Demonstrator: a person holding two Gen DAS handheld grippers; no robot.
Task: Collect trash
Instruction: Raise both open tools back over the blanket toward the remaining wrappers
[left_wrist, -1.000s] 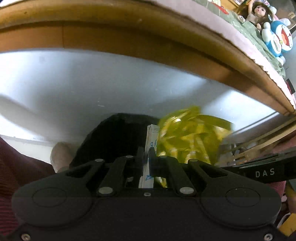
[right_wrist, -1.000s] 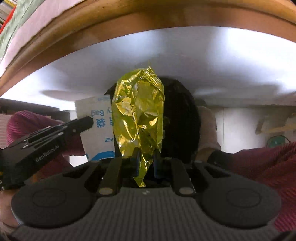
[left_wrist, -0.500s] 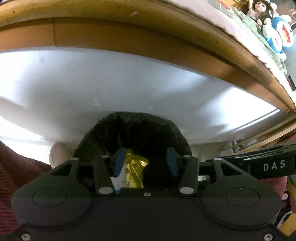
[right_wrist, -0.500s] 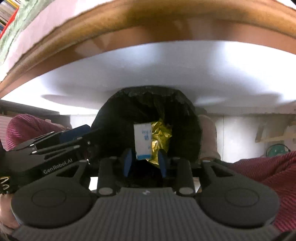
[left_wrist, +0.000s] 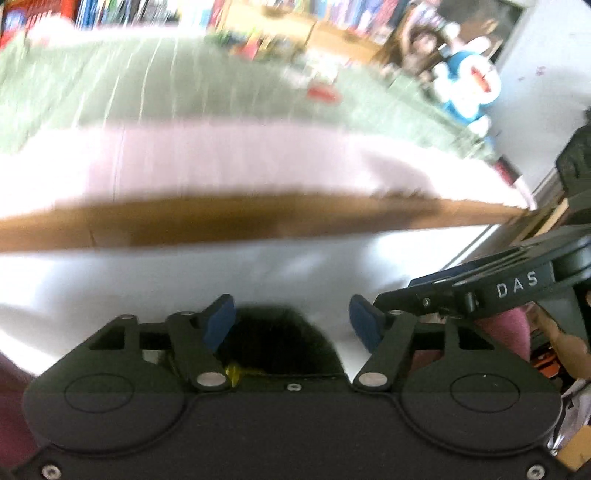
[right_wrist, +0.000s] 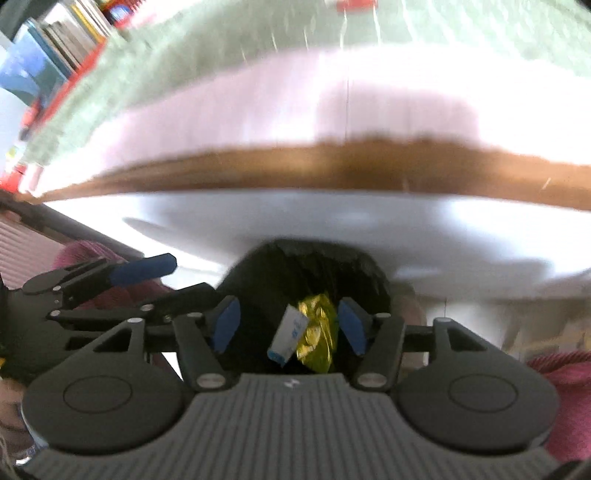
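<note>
Right wrist view looks down on a round bin (right_wrist: 306, 273) lined with crinkled black plastic, standing below a wooden worktop (right_wrist: 332, 166) edge with a pale pink and green cloth on top. Inside the bin lie 2 pieces of trash: a crumpled, shiny gold foil wrapper (right_wrist: 318, 334) and, touching it on its left, a flat white packet (right_wrist: 290, 338) with blue print. Both stand roughly upright, long axes running from the bin's mouth toward its bottom. The right hand-held gripper (right_wrist: 290, 326) has its blue-padded jaws spread and opening, pressing on nothing; wrapper and packet lie well below them. In the left wrist view, the left hand-held gripper (left_wrist: 291, 319) is likewise spread and opening above the bin's dark mouth, empty.
</note>
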